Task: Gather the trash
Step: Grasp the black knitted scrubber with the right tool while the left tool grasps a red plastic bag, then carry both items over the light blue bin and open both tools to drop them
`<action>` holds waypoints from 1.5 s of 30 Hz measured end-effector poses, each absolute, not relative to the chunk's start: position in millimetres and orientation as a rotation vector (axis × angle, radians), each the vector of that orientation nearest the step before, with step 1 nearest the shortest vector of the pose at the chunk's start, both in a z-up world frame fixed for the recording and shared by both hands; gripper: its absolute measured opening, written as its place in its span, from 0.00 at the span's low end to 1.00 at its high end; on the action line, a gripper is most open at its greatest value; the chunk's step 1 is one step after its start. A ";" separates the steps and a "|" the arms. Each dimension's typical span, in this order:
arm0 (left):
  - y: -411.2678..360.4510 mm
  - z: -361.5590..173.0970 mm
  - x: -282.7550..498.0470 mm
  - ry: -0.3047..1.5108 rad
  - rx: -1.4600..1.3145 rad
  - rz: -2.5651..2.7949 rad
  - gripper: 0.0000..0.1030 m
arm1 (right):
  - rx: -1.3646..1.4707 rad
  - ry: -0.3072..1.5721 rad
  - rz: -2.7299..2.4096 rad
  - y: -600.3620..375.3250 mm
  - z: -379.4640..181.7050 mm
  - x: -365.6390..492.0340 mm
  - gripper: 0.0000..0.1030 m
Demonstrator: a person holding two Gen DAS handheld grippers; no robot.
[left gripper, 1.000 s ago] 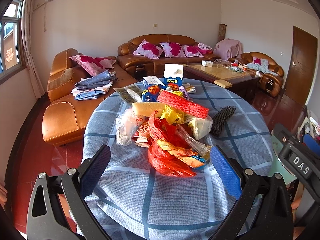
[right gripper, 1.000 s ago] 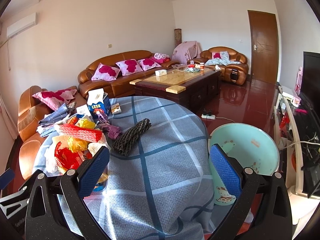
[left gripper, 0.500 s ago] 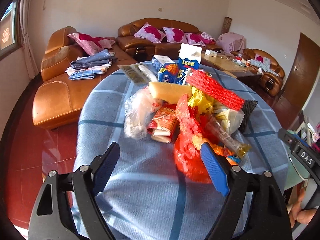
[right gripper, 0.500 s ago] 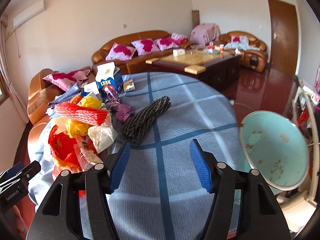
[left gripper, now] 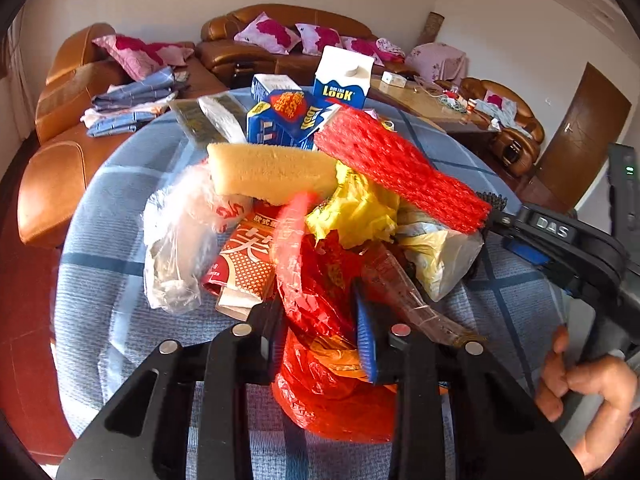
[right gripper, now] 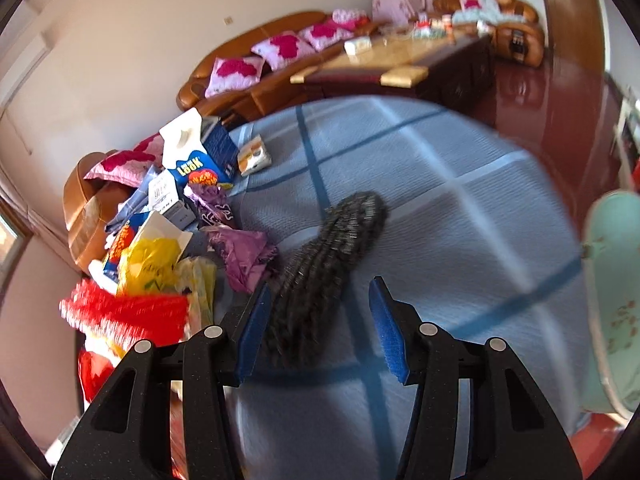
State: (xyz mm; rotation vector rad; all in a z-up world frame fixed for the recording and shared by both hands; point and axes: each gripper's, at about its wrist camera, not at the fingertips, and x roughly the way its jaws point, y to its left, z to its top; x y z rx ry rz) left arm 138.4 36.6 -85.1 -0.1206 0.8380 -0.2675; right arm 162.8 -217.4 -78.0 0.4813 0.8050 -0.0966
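A heap of trash lies on a round table with a blue checked cloth [left gripper: 100, 312]. My left gripper [left gripper: 320, 332] is shut on a crumpled red plastic bag [left gripper: 320, 296] at the heap's near edge. Above it lie a red foam net [left gripper: 400, 168], a yellow foam sleeve [left gripper: 268, 172], yellow plastic [left gripper: 356, 212] and a clear bag [left gripper: 176, 240]. My right gripper [right gripper: 316, 324] is open, its jaws around the near end of a dark foam net [right gripper: 324, 256]. A pale green bin [right gripper: 612, 304] stands at the table's right edge.
A LOOK carton [left gripper: 344, 80] and blue boxes [left gripper: 280, 116] stand behind the heap. Purple wrapping [right gripper: 244, 252] lies left of the dark net. Brown leather sofas [left gripper: 68, 148] and a coffee table [right gripper: 404, 60] stand beyond. The other gripper and a hand [left gripper: 588, 392] show at right.
My left gripper moved forward into the heap and closed on the red bag. My right gripper moved forward and left, narrowing around the dark net's near end.
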 end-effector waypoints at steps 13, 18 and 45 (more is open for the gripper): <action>33.0 -25.3 104.6 0.623 -0.084 -0.250 0.19 | 0.392 0.700 0.015 -234.9 -39.6 133.2 0.13; 6.4 2.6 86.3 0.559 -0.075 -0.331 0.19 | 0.299 0.625 -0.044 -266.2 -14.9 82.6 0.13; -279.1 -30.6 62.8 0.693 0.065 -0.763 0.20 | 0.279 0.790 -0.412 -445.7 -75.8 -21.0 0.14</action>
